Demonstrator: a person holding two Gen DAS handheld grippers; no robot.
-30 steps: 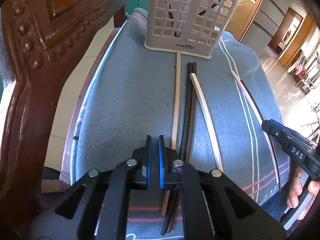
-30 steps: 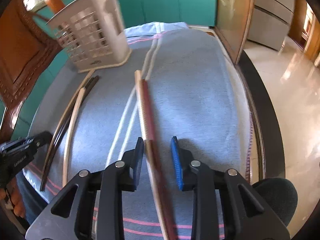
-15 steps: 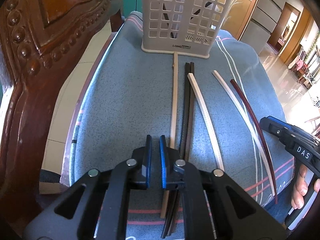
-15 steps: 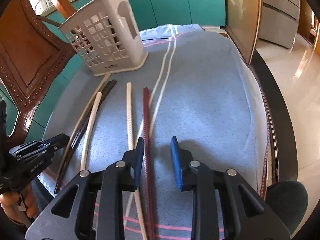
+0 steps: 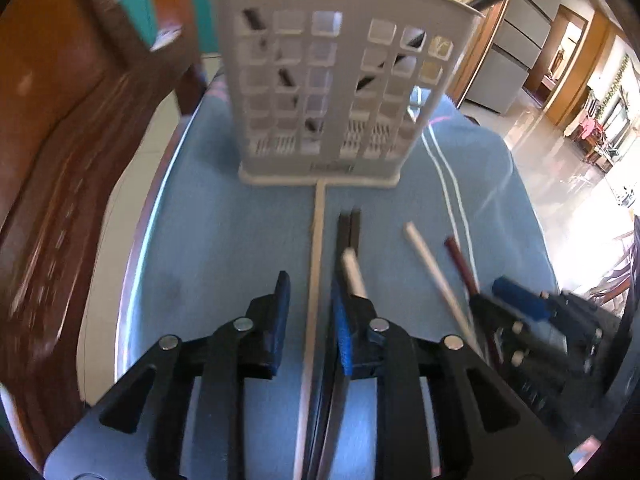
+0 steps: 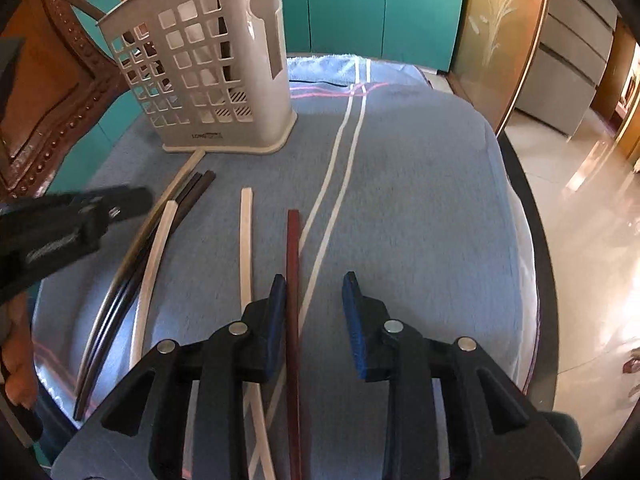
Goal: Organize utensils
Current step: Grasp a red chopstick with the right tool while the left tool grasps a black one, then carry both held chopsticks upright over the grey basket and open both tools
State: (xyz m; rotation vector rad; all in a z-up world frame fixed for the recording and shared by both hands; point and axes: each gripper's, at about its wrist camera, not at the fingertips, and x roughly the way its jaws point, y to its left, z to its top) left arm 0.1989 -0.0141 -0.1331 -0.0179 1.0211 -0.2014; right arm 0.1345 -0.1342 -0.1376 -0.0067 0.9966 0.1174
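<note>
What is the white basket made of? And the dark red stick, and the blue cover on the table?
The white basket looks like matte moulded plastic: thin walls with neat square holes. The dark red stick is smooth and slightly glossy, maybe lacquered wood or plastic; I can't tell which. The blue cover looks like woven cloth, fuzzy, with stripes.

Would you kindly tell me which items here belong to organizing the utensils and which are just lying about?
Job:
- utensil holder
- dark red chopstick
- cream chopstick
- white chopstick
- black chopsticks
- tan chopstick

Lying about:
- blue towel
- wooden chair
- teal cabinets
</note>
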